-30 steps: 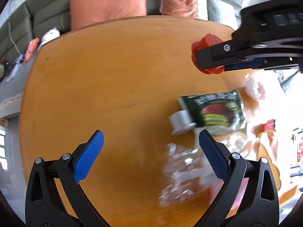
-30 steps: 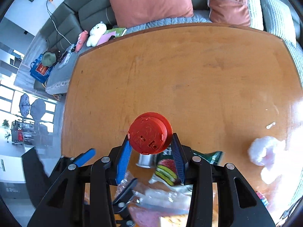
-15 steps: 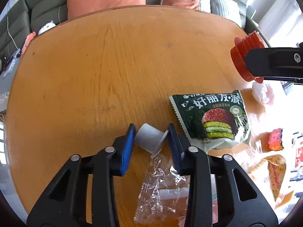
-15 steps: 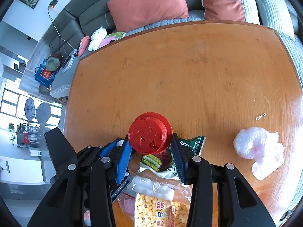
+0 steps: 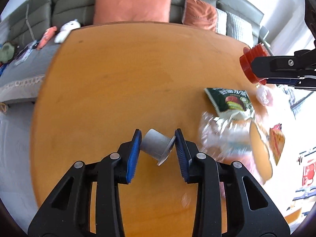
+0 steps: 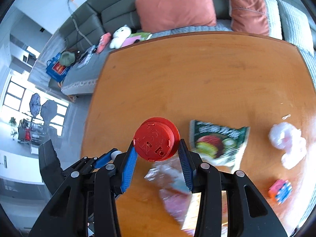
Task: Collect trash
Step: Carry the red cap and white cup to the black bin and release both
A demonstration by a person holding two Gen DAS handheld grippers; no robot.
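This is a home living room. A long grey-green upholstered sofa [image 6: 122, 9] runs across the top of both views, with two salmon-orange cushions [image 6: 175, 6] on it, and a white plush toy [image 6: 120, 36] and a pink one [image 6: 102, 42] at upper left. A rounded orange-brown wooden table [image 5: 122, 79] fills the middle, strewn at the right with a green snack wrapper [image 6: 217, 140] and a crumpled white-pink plastic bag [image 6: 286, 142]. Large bright windows [image 6: 17, 102] show at the far left of the right wrist view.
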